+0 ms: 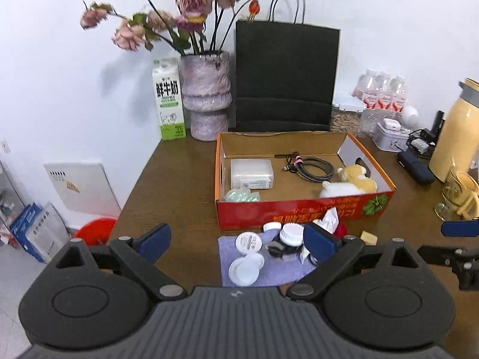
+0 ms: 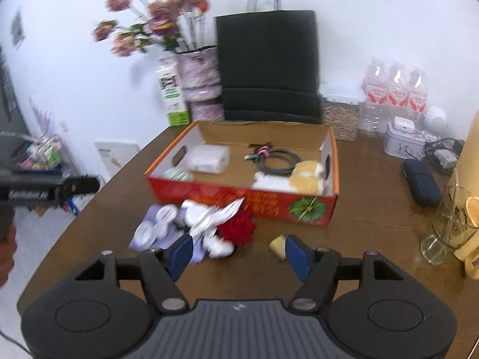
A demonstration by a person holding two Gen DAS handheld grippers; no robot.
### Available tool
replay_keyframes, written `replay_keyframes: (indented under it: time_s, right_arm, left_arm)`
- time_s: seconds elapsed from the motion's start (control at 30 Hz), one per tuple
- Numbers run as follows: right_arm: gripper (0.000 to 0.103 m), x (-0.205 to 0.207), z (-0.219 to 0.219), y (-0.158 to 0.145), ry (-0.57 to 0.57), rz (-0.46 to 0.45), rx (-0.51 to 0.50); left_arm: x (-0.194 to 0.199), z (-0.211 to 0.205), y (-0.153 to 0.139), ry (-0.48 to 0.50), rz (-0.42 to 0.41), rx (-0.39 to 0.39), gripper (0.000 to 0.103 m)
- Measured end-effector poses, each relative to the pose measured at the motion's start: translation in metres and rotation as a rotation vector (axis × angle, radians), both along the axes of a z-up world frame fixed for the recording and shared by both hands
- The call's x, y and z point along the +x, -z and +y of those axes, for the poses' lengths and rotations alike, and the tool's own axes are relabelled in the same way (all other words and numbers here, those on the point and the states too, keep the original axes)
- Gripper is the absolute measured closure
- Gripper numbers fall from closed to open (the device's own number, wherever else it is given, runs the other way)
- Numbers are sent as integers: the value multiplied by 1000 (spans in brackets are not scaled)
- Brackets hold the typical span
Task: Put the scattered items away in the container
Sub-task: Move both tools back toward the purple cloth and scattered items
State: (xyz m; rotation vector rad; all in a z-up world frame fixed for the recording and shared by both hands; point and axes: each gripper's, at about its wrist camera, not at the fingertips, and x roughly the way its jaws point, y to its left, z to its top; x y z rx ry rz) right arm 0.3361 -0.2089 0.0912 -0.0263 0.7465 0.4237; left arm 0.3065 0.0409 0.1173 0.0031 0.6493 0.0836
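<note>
Both the left gripper (image 1: 236, 240) and right gripper (image 2: 238, 252) spread empty; we risk scattering the near lids (image 1: 247, 255) off the cloth (image 1: 227, 249).

The brown wooden worktop (image 1: 179, 179) carries an open red box (image 1: 299, 212), a purple cloth (image 1: 227, 248), a vase (image 1: 206, 95) and a black bag (image 1: 284, 74).

A tall black paper bag (image 1: 286, 74) stands behind the table. Left of it, a mottled pink ceramic vase (image 1: 206, 95) touches a white-and-green milk carton (image 1: 168, 101).
</note>
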Motion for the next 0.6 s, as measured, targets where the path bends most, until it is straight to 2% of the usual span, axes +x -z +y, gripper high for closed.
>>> replay_keyframes:
  time_s: [0.17, 0.37, 0.43, 0.5, 0.6]
  right_arm:
    - [31, -52, 2, 16, -30, -42, -9]
    - [29, -107, 7, 37, -20, -112, -62]
    - [19, -122, 11, 45, -10, -133, -77]
    - [17, -134, 14, 54, 2, -148, -79]
    - [17, -146, 12, 69, 71, -135, -66]
  left_arm:
    - [-53, 5, 14, 32, -55, -37, 2]
    - [-101, 7, 35, 42, -95, -4, 1]
    - [-118, 3, 44, 45, -124, 14, 0]
    - [-134, -3, 57, 53, -136, 30, 0]
    - [-150, -10, 79, 65, -101, -26, 0]
